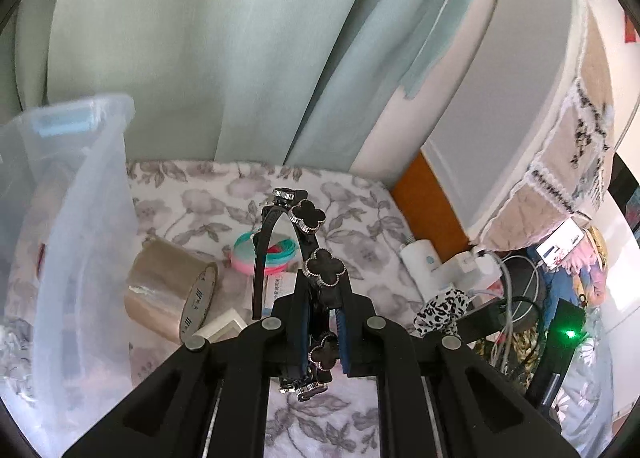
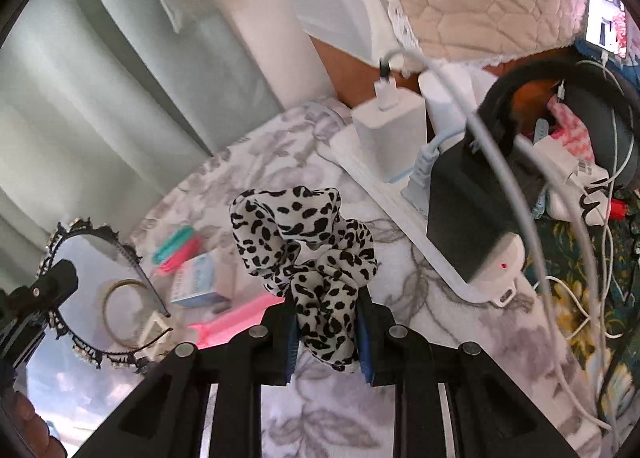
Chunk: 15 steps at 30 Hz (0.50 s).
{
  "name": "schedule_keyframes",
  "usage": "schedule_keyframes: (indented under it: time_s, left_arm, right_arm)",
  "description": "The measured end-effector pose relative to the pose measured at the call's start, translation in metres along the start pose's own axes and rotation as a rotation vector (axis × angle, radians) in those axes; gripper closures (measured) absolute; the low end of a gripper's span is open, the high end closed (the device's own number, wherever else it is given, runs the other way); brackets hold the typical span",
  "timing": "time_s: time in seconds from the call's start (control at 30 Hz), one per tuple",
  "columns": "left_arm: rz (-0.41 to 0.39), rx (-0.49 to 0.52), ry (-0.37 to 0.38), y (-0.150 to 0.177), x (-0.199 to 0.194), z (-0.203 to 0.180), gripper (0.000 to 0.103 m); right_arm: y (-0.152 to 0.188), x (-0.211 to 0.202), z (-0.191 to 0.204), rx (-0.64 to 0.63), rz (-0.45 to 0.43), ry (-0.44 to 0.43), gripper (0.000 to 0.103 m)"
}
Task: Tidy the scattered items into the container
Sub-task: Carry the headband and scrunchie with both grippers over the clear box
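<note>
The left gripper [image 1: 323, 332] is clamped on a black headband [image 1: 316, 266] set with dark clover-shaped ornaments edged in rhinestones; the band arches up and away from the pads, clear of the floral bedsheet [image 1: 224, 194]. At nine o'clock in the left wrist view stands the translucent plastic container [image 1: 76, 194], its near wall upright just beside a roll of brown packing tape [image 1: 170, 292]. Blue characters run along the roll's inner card core, too small to read. At twelve o'clock from the roll lies a pink-and-teal striped ring [image 1: 262, 254], and between it and the gripper sits a small box with printed text that cannot be made out.

The right gripper [image 2: 326, 342] grasps a white scrunchie [image 2: 308, 242] with black leopard spots, the fabric bunched between its blue pads and lifted off the sheet. At two o'clock from it lies a white power strip [image 2: 384, 194] carrying a white charger [image 2: 386, 130] and a black adapter [image 2: 468, 210]. At nine o'clock a pink comb-like piece [image 2: 236, 322] rests on the sheet near a pale blue box [image 2: 202, 278], its lettering blurred.
</note>
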<state>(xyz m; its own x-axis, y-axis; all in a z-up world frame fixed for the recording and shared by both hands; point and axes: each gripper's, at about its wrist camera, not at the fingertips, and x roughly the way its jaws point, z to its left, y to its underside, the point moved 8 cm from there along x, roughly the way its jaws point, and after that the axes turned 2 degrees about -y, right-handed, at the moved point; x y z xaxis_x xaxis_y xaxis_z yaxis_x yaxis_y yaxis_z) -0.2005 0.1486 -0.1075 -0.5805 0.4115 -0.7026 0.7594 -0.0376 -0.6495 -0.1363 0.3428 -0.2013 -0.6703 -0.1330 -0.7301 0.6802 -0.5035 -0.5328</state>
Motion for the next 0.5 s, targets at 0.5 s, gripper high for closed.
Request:
schedule_keyframes:
  time_s: [0.5]
  left_arm:
    - [-0.162, 0.027, -0.011, -0.018, -0.105, -0.019, 0.092]
  right_arm:
    - [-0.017, -0.094, 0.036, -0.015, -0.131, -0.163, 0.077]
